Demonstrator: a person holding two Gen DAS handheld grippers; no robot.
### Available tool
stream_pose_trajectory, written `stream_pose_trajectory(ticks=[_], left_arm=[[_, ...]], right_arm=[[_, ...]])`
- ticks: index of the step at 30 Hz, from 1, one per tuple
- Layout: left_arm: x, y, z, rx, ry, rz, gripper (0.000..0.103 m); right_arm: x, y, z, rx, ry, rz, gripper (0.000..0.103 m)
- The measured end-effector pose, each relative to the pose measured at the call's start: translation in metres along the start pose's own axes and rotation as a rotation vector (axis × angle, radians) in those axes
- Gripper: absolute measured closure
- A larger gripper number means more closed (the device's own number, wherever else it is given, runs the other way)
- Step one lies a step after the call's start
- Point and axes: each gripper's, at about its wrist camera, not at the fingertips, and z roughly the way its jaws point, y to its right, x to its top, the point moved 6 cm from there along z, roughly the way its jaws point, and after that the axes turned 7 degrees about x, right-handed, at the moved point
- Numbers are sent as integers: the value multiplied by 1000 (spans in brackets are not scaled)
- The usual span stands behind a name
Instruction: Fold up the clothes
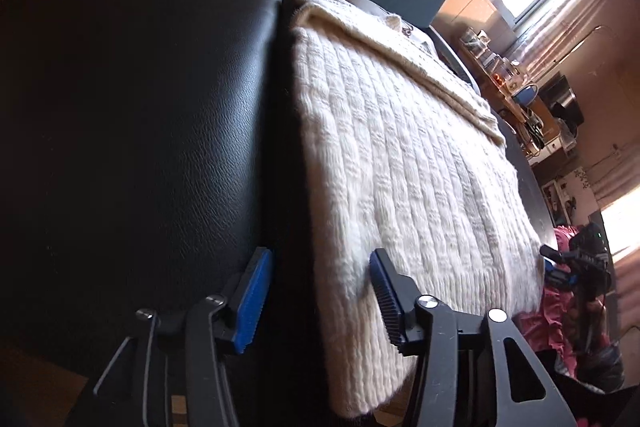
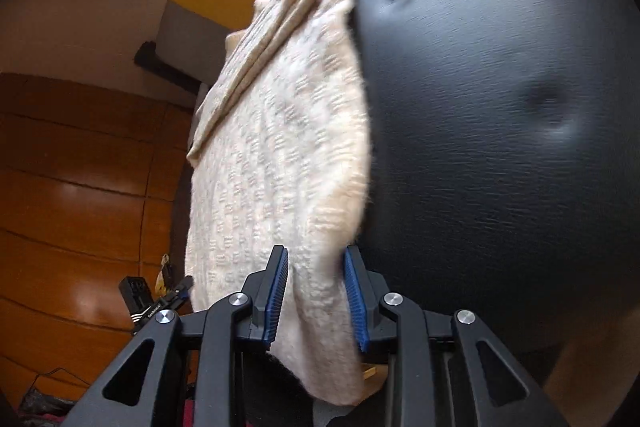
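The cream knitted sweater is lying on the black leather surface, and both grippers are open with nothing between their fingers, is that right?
Not quite. In the right wrist view the right gripper has the edge of the cream knitted sweater between its fingers. The left gripper is open; the sweater lies on the black leather surface.

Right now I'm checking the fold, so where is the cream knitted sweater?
The cream knitted sweater lies folded on the black leather seat, its near edge between the right gripper fingers, left gripper alongside.

black padded surface (image 1: 140, 127) w/ cream knit (image 1: 400, 167) on it
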Motion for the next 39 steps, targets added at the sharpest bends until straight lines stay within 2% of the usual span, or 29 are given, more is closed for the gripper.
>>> stream_pose_trajectory(ticks=[7,10,11,12,13,14,16,18,19,21,23,26,27,33,39], left_arm=[[-6,15,-8,-27,58,64,45],[-7,20,-6,8,61,106,48],[-8,21,-6,23,59,118,51],[-7,22,-6,37,61,126,62],[-7,22,-6,39,60,127,68],[-6,21,-5,40,59,127,69],[-5,20,-4,20,49,112,85],[-4,21,-3,13,42,113,93],[-4,22,-2,20,44,113,94],[-3,24,-1,32,44,106,95],[-1,24,0,27,34,77,96],[-2,22,-2,-24,13,20,97],[-3,21,-4,-44,11,12,97],[-11,15,-24,-184,7,-40,97],[-9,19,-53,-335,9,-89,97]], right_arm=[[0,-6,18,58,-21,-20,75],[-1,-8,20,49,-27,-37,75],[-2,-10,20,40,-27,-46,75],[-3,-13,21,25,-25,-75,75],[-5,-16,23,11,-22,-103,75],[-7,-18,23,1,-15,-131,75],[-11,-21,23,-12,-2,-174,75],[-12,-23,24,-11,6,-189,75],[-12,-23,24,-9,8,-190,76],[-11,-19,19,-31,12,-171,89],[-10,-15,14,-54,17,-153,91],[-14,-21,13,-95,16,-199,91],[-16,-23,13,-83,14,-207,91],[-36,-37,2,88,-9,-221,91],[-34,-45,-11,186,9,-183,91]])
